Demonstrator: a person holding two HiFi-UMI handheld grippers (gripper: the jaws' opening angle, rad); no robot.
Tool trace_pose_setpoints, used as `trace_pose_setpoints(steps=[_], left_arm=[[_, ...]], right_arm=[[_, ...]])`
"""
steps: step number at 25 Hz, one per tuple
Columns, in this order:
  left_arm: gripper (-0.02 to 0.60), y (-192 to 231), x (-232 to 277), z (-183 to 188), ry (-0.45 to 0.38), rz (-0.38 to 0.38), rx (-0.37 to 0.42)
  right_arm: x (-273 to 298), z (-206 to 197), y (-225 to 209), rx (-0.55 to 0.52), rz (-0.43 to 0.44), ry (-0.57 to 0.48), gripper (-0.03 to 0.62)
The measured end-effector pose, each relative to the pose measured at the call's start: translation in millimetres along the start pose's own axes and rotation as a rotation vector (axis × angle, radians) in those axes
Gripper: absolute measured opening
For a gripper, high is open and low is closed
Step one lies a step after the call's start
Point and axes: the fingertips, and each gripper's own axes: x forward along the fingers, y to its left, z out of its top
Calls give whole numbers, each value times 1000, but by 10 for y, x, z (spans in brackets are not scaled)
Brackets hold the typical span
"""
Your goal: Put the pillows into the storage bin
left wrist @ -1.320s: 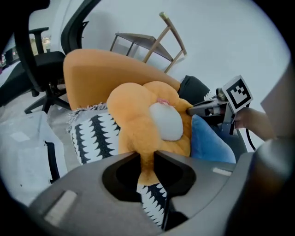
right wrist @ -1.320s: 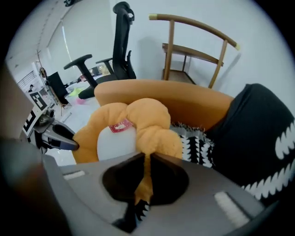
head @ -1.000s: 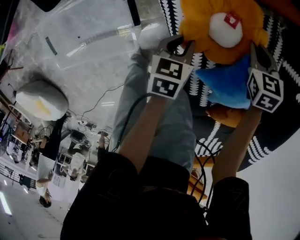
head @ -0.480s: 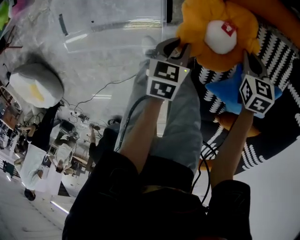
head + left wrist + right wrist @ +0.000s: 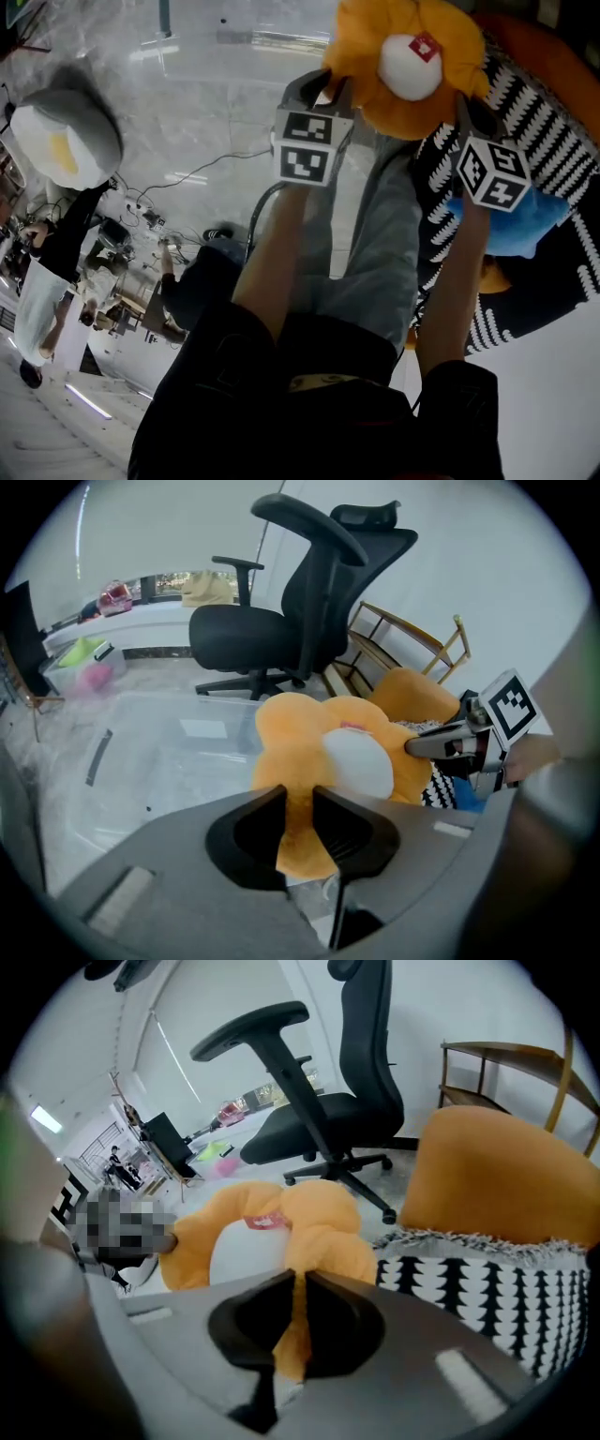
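Note:
An orange flower-shaped pillow point(image 5: 403, 66) with a white centre hangs between both grippers. My left gripper point(image 5: 323, 89) is shut on one petal at its left edge, and the petal shows pinched between the jaws in the left gripper view point(image 5: 298, 827). My right gripper point(image 5: 466, 105) is shut on a petal at the right edge, seen close in the right gripper view point(image 5: 295, 1321). The clear plastic storage bin point(image 5: 122, 752) stands on the pale floor beyond the flower pillow point(image 5: 319, 761). A blue pillow point(image 5: 516, 230) lies on a black-and-white patterned pillow point(image 5: 534, 131).
An egg-like grey, white and yellow pillow point(image 5: 66, 141) lies at the left. A plain orange pillow point(image 5: 506, 1176) rests behind the patterned one. A black office chair point(image 5: 291, 621) and a wooden rack point(image 5: 412, 639) stand past the bin. Cables trail across the floor.
Both grippers have carried the flower pillow leftward, away from the blue pillow, which stays on the patterned pillow. Their hold on the petals is unchanged.

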Motion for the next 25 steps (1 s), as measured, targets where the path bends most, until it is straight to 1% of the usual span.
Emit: trace_pose_setpoints(steps=[4, 7, 10, 13, 14, 15, 16, 17, 18, 21, 22, 25], left_arm=[[95, 677, -97, -44, 3, 55, -39], [103, 1062, -121, -93, 1, 83, -93], [103, 1375, -86, -100, -8, 96, -121], [107, 1612, -33, -141, -14, 110, -121], [125, 1691, -34, -151, -14, 131, -116], [170, 1777, -40, -160, -13, 162, -109], [225, 1857, -45, -169, -8, 191, -103], [244, 1909, -46, -179, 1, 205, -102], [245, 1924, -41, -190, 10, 201, -106], [244, 1798, -21, -215, 22, 143, -108], [234, 1721, -10, -216, 22, 122, -106], [161, 1463, 43, -152, 12, 71, -102]], right_arm=[[439, 187, 509, -18, 51, 22, 18], [690, 283, 780, -17, 76, 36, 22], [931, 386, 976, -21, 75, 37, 25], [1137, 478, 1078, -5, 58, 3, 41], [1179, 505, 1075, 9, 41, -13, 73], [1207, 521, 1056, 25, 21, -24, 112], [1220, 526, 1037, 41, 4, -28, 132], [1216, 519, 1031, 56, -4, -28, 149], [1199, 498, 1041, 65, -4, -27, 149], [1108, 358, 1077, 61, -1, -12, 149], [1069, 306, 1072, 66, 0, -7, 149], [921, 189, 1010, 117, 14, -7, 139]])
